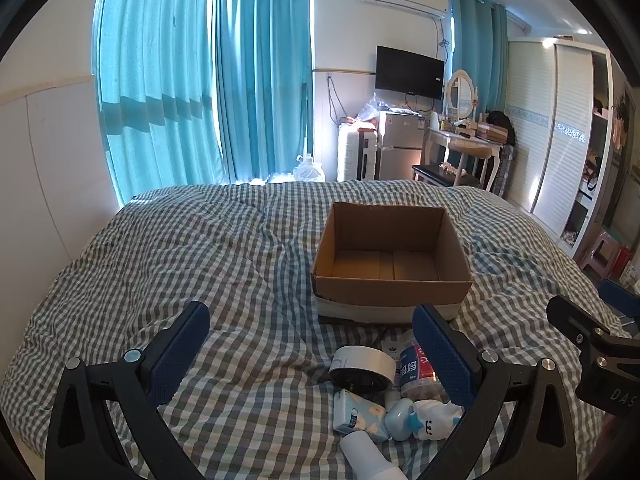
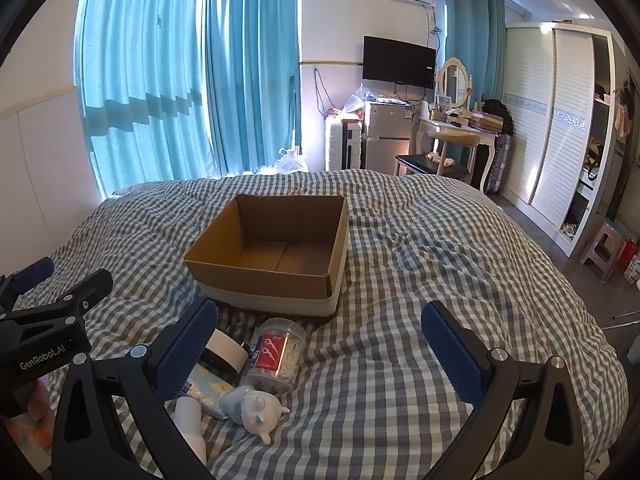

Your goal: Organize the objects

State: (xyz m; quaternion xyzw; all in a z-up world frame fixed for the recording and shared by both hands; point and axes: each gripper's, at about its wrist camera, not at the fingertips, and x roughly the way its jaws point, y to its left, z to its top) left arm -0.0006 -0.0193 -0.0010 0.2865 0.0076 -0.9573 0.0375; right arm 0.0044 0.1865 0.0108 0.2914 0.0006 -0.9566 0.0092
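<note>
An empty cardboard box [image 1: 392, 256] [image 2: 276, 248] sits on the checked bed. In front of it lies a small pile: a roll of white tape [image 1: 362, 368] [image 2: 226, 350], a clear jar of floss picks [image 1: 420, 368] [image 2: 276, 354], a tissue pack [image 1: 358, 418] [image 2: 208, 392], a white-and-blue toy figure [image 1: 420, 420] [image 2: 256, 406] and a white bottle [image 1: 372, 456] [image 2: 192, 424]. My left gripper [image 1: 312, 354] is open and empty above the pile's left side. My right gripper [image 2: 320, 354] is open and empty, just right of the pile.
The checked duvet [image 1: 180, 264] [image 2: 440, 280] covers the whole bed. Beyond it stand teal curtains [image 1: 200, 80], a small fridge [image 1: 400, 144], a dressing table [image 2: 460, 136] and a white wardrobe [image 2: 560, 120]. The right gripper shows at the right edge of the left wrist view [image 1: 592, 332].
</note>
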